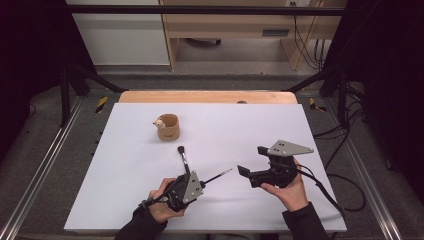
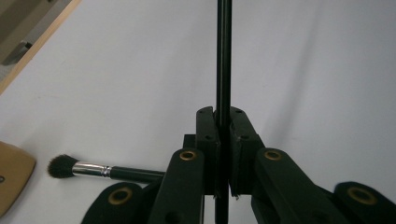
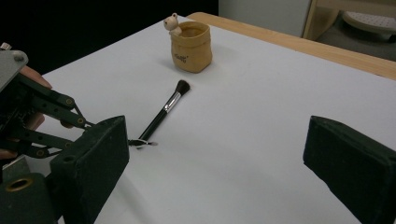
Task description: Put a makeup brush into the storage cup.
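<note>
My left gripper (image 1: 201, 183) (image 2: 223, 122) is shut on a thin black rod (image 1: 218, 176) (image 2: 224, 56). The rod sticks out past the jaws toward the right gripper, and its tip (image 3: 140, 142) is seen end-on. A black-handled makeup brush (image 1: 183, 158) (image 2: 93, 169) (image 3: 163, 112) lies flat on the white mat just beyond the left gripper, bristles toward a tan cup (image 1: 168, 128) (image 3: 190, 44) with a small animal figure on its rim. My right gripper (image 1: 252, 161) (image 3: 217, 135) hovers at the right, jaws wide open with nothing between them.
The white mat (image 1: 250, 125) covers a wooden table whose far edge (image 1: 207, 96) shows behind it. Metal frame rails run along both sides. Cables hang off the table's right side (image 1: 340, 185).
</note>
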`<state>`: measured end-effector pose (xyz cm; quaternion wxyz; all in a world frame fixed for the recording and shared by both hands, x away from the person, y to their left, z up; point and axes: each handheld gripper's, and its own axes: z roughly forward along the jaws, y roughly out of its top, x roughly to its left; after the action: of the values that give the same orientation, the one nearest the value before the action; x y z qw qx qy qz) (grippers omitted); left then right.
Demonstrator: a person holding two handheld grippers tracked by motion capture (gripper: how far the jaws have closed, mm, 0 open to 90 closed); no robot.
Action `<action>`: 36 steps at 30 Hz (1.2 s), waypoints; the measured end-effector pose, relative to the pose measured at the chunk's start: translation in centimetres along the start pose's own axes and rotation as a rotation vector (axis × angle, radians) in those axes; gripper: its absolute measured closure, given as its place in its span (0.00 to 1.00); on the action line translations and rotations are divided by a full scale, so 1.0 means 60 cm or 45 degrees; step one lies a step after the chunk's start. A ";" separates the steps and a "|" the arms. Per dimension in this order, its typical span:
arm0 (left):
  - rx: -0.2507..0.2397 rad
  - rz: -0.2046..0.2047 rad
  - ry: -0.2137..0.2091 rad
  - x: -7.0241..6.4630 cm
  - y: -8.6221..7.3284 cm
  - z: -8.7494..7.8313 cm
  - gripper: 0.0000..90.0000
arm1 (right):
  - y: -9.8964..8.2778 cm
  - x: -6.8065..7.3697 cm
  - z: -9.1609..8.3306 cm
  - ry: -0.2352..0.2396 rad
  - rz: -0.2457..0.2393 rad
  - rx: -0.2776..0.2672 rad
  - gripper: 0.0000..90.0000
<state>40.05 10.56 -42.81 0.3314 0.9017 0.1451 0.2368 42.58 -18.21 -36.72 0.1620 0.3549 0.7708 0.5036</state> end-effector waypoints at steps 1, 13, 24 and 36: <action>-0.003 -0.021 0.004 0.001 -0.001 -0.001 0.94 | -0.001 0.000 -0.001 -0.001 0.009 -0.006 0.08; -0.068 -0.199 0.022 0.014 -0.005 -0.005 0.94 | -0.014 -0.003 0.007 -0.004 0.084 -0.060 0.12; -0.112 -0.323 0.039 0.021 -0.006 -0.003 0.94 | -0.018 0.002 0.018 -0.006 0.137 -0.096 0.13; -0.158 -0.420 0.044 0.029 0.000 -0.003 0.94 | -0.019 0.007 0.025 0.051 0.183 -0.170 0.20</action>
<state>41.44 11.39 -42.12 0.4181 0.8393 0.2819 0.2031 42.77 -17.18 -38.33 0.1334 0.3876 0.7111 0.5712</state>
